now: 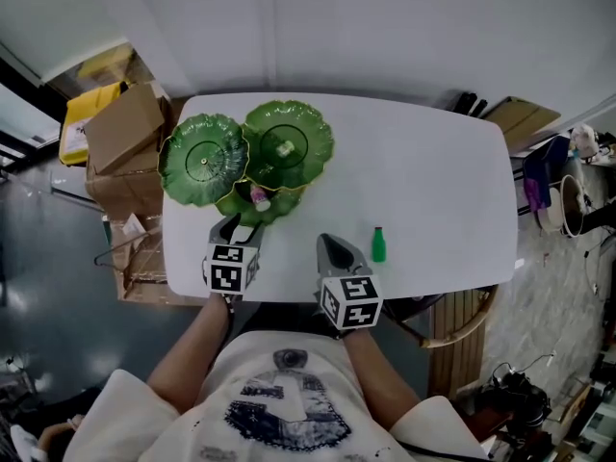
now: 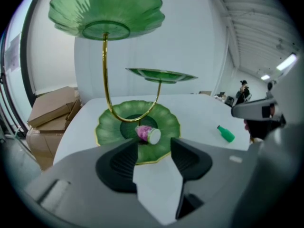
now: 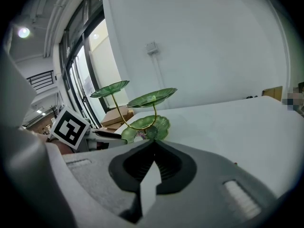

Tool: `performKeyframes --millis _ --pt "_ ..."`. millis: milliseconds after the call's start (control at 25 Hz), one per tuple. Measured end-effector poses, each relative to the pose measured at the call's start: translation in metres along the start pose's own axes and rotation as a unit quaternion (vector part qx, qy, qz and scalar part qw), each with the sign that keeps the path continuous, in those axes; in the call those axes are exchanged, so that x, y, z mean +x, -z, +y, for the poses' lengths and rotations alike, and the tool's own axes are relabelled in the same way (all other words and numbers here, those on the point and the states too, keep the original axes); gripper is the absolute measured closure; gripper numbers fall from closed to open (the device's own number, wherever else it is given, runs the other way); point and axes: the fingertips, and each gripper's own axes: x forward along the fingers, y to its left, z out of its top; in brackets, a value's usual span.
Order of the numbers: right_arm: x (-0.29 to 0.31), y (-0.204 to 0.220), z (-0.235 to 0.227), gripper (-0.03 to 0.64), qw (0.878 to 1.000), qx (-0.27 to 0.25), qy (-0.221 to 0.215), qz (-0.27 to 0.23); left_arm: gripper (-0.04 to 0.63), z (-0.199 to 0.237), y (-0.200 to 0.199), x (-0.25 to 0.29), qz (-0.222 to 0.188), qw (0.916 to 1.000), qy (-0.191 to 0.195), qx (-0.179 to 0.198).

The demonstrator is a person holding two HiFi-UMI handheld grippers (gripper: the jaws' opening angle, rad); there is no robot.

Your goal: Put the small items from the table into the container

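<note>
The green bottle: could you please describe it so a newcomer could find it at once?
On the white table, a green leaf-shaped tiered stand fills the left side. The green bottle sits alone on bare tabletop just right of the right claw, the only small item outside the stand's dishes.

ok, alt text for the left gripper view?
The left gripper, jaws open and empty, points at the lowest dish of a green three-tier stand, where a small pink-and-white item lies. A small green bottle sits on the white table to the right, and cardboard boxes stand beyond its left edge.
</note>
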Motion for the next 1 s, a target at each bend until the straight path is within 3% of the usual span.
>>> performKeyframes --millis 480,1000 --pt "-0.062 -0.009 -0.011 0.617 0.999 -0.009 -0.023 -0.03 0.382 -0.054 -0.014 -0.052 -0.037 0.9989 -0.026 0.005" --pt "-0.142 -0.011 -0.023 0.617 0.996 -0.031 -0.024 -0.075 0.454 -0.129 -0.024 -0.111 -0.099 0.9947 -0.021 0.019"
